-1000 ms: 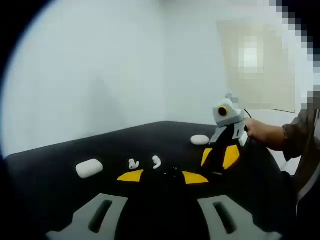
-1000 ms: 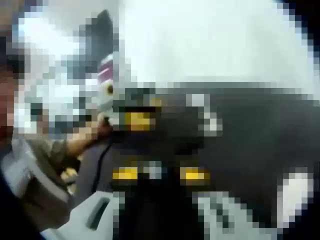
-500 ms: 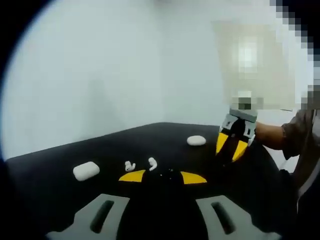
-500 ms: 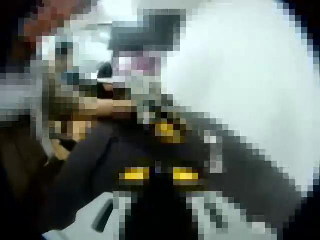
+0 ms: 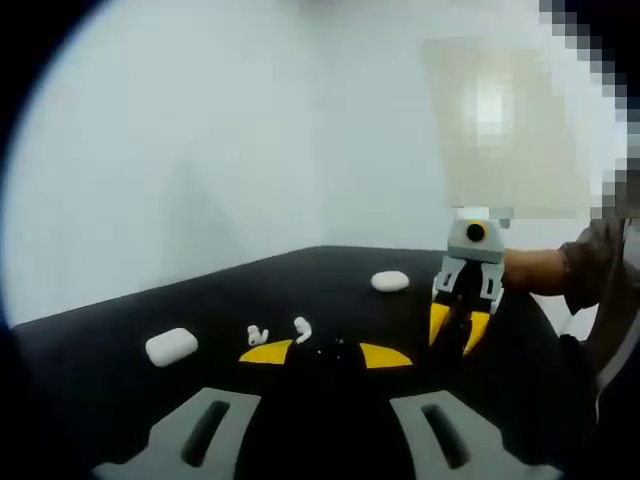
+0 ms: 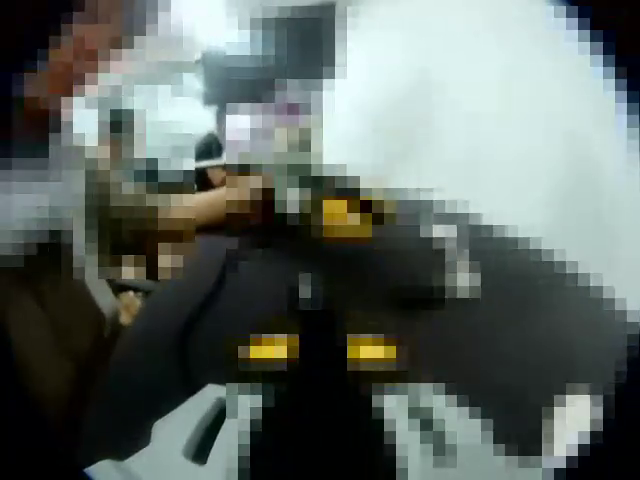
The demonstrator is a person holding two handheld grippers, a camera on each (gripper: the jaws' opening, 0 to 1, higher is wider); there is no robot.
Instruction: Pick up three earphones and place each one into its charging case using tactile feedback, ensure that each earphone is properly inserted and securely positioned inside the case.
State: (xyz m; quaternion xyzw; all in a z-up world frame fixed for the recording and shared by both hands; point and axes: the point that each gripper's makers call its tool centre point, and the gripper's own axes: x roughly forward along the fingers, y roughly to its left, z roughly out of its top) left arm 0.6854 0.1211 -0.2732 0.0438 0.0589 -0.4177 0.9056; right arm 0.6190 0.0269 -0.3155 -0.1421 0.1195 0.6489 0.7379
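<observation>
On the black table [image 5: 120,390] lie two white earphones [image 5: 258,333] [image 5: 301,325], just beyond my left gripper [image 5: 325,354], which is open with its yellow tips wide apart. A white charging case [image 5: 170,347] lies to their left. A second white case [image 5: 390,282] lies farther back. My right gripper [image 5: 456,330], held by a hand, hangs at the right with its yellow fingers pointing down at the table, slightly apart. The right gripper view is a coarse blur; its own yellow tips [image 6: 320,350] stand apart above the dark table.
A white wall rises behind the table. A person's sleeve [image 5: 600,270] and forearm come in from the right edge. The table's far edge runs just behind the second case. In the right gripper view a white patch [image 6: 568,420] lies at lower right.
The right gripper has swung from a tilted pose, lifted briefly, and now points its fingers down over the table's right side. The left gripper view has barely shifted.
</observation>
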